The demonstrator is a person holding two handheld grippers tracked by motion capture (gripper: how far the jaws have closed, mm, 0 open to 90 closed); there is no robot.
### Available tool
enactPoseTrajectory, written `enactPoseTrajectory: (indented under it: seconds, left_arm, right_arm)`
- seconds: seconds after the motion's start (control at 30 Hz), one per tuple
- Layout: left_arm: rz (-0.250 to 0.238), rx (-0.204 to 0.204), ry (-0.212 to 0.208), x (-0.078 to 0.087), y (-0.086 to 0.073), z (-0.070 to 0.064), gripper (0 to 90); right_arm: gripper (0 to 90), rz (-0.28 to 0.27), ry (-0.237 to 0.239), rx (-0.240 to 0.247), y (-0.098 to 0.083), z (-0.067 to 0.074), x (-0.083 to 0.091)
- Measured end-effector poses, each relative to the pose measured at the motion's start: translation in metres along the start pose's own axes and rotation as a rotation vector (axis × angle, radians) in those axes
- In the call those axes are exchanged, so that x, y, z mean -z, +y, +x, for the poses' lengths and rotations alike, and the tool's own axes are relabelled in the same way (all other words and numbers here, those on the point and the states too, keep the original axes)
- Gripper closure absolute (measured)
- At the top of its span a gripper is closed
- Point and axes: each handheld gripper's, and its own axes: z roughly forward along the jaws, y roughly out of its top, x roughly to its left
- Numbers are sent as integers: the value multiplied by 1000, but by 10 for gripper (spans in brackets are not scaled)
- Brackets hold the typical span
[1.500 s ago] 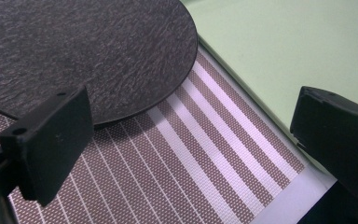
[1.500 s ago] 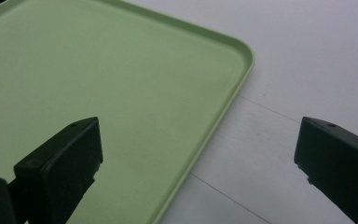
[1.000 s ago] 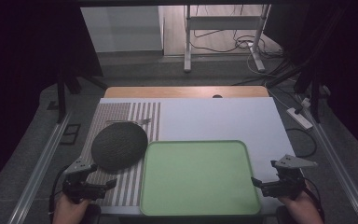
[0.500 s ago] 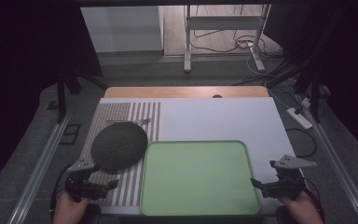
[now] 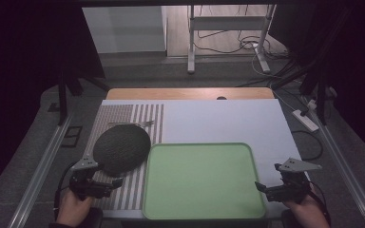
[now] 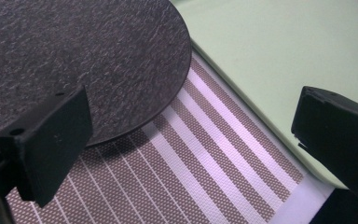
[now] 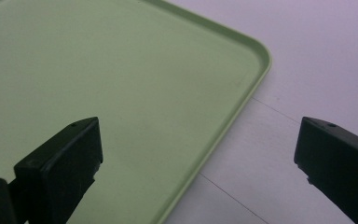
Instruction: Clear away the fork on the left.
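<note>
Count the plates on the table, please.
1. A dark round plate lies on the striped mat, left of the green tray. Nothing shows on the tray.

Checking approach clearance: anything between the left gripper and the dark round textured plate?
Nothing visible. The left gripper, jaws wide open, sits at the near edge of the dark round textured plate; between them lies only flat striped placemat. The green tray lies beside it.

Your round plate (image 6: 74, 65) looks rough, matt and slate-like; the green tray (image 7: 121, 84) smooth matt plastic; the striped placemat (image 6: 205, 177) woven.
</note>
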Motion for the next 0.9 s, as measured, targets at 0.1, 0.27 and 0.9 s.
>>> enactPoseTrajectory:
  seconds: [0.1,0.27,0.9]
  left_arm:
    - [7,-2,5,-1,2,1,0]
    - [15,3,5,-5,6,4,0]
    - [-23,-1,12,-16,18,20,0]
  right_arm:
    - [12,0,2,1,0,0,0]
    - [12,2,2,5,0,0,0]
    - [12,6,4,15,0,1,-1]
